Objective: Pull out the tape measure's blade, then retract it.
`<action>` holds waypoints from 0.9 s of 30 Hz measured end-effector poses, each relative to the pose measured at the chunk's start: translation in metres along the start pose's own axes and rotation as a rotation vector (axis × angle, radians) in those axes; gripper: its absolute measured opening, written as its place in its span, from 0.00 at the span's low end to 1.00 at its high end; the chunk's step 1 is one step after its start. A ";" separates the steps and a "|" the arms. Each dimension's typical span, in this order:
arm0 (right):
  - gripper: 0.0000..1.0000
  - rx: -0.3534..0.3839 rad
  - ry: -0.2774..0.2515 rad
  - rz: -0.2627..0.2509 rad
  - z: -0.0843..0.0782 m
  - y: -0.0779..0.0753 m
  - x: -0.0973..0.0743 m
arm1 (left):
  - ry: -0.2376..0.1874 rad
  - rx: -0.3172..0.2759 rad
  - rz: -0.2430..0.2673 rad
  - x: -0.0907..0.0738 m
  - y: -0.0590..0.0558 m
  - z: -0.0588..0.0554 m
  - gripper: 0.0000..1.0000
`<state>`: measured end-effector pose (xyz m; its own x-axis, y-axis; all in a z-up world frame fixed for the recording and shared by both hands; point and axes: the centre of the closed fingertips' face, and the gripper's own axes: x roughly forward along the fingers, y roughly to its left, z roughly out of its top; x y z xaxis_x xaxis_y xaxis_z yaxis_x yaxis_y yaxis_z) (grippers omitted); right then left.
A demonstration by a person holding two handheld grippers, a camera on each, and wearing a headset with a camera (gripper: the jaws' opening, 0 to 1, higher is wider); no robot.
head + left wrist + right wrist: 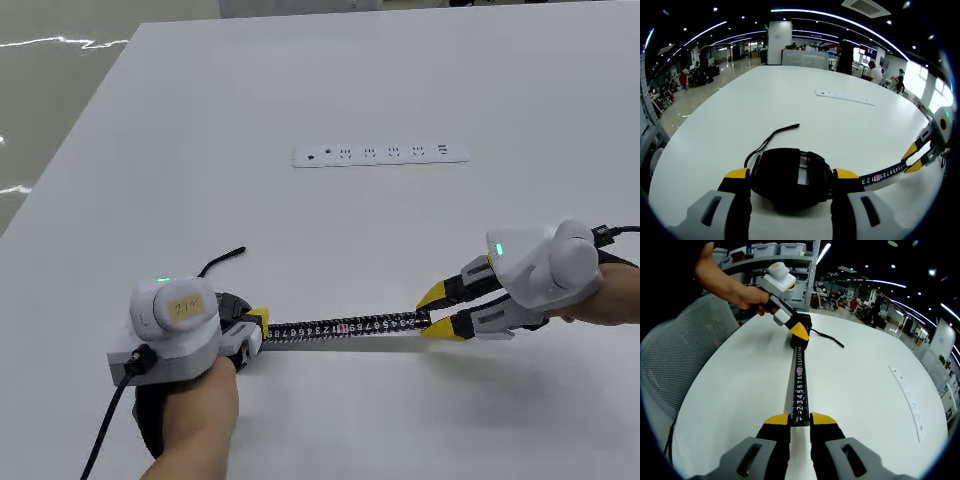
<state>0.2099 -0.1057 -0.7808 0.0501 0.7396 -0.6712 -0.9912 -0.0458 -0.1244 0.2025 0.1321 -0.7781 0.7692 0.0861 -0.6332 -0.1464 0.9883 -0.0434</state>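
Observation:
A black tape measure case (790,176) rests on the white table, clamped between the yellow-tipped fingers of my left gripper (791,174). The case (232,312) sits at the lower left of the head view, mostly hidden behind the left gripper (252,330). Its black blade (345,327) with white numbers stretches right to my right gripper (437,312), which is shut on the blade's end. In the right gripper view the blade (799,385) runs from the right gripper (800,419) straight to the case (801,330). A black wrist strap (771,137) trails from the case.
A white power strip (381,153) lies flat farther back on the table (300,80). The table's left edge borders a glossy floor. A mesh chair (680,350) stands beside the table in the right gripper view. A cable (105,435) hangs from the left gripper.

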 end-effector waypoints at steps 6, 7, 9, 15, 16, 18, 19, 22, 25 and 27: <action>0.14 0.002 -0.002 0.002 -0.001 -0.002 0.003 | 0.000 -0.003 0.000 -0.001 0.000 0.000 0.60; 0.14 0.002 -0.002 0.002 -0.001 -0.002 0.004 | 0.000 -0.004 0.000 -0.002 -0.001 0.000 0.60; 0.14 0.001 -0.003 0.002 0.000 -0.002 0.004 | 0.000 -0.008 0.000 -0.003 -0.001 0.000 0.60; 0.14 0.001 -0.005 0.002 0.001 -0.002 0.006 | 0.002 -0.012 0.000 -0.007 -0.003 0.001 0.60; 0.14 0.001 -0.005 0.002 0.002 -0.001 0.006 | 0.002 -0.013 0.000 -0.008 -0.004 0.001 0.60; 0.14 0.002 -0.006 0.002 0.003 -0.001 0.006 | 0.002 -0.014 0.000 -0.008 -0.004 0.001 0.60; 0.14 0.002 -0.006 0.002 0.004 0.000 0.006 | 0.002 -0.015 0.001 -0.008 -0.004 0.001 0.60; 0.14 0.003 -0.008 0.003 0.004 -0.001 0.006 | 0.002 -0.016 0.002 -0.004 -0.002 0.001 0.60; 0.14 0.005 -0.010 0.003 0.004 -0.001 0.008 | 0.002 -0.017 0.002 -0.009 -0.004 0.001 0.60; 0.14 0.007 -0.011 0.004 0.003 -0.002 0.009 | 0.002 -0.018 0.003 -0.005 -0.002 0.001 0.60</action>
<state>0.2120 -0.0970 -0.7840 0.0450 0.7468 -0.6635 -0.9921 -0.0441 -0.1170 0.1993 0.1297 -0.7743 0.7673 0.0885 -0.6352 -0.1593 0.9857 -0.0552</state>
